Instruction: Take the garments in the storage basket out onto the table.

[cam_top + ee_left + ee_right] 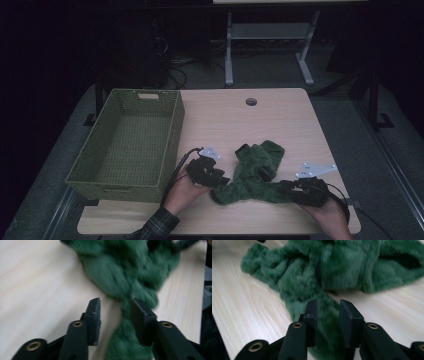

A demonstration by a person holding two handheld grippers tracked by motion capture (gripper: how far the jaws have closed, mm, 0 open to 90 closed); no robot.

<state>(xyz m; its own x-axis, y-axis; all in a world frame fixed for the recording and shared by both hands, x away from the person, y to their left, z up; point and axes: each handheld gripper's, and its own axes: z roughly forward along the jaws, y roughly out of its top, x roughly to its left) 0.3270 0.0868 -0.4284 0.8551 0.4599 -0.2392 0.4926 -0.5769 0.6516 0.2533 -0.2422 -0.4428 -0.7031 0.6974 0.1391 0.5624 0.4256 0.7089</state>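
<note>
A crumpled dark green fleece garment [255,172] lies on the light wooden table [280,120], near its front edge. My left gripper [222,181] is at the garment's left end. Its jaws stand apart in the left gripper view [115,312], with a strip of the green fleece [125,277] running between them and bare table showing beside the left jaw. My right gripper [285,186] is at the garment's right end. Its jaws [328,312] stand apart over a fold of the fleece [342,267], which lies on the table below them.
A green woven basket [174,135] with nothing in it stands on the table's left side, close to my left hand. A round cable hole [251,101] is near the far edge. Beyond the table, a white desk frame [229,50] stands on the dark floor.
</note>
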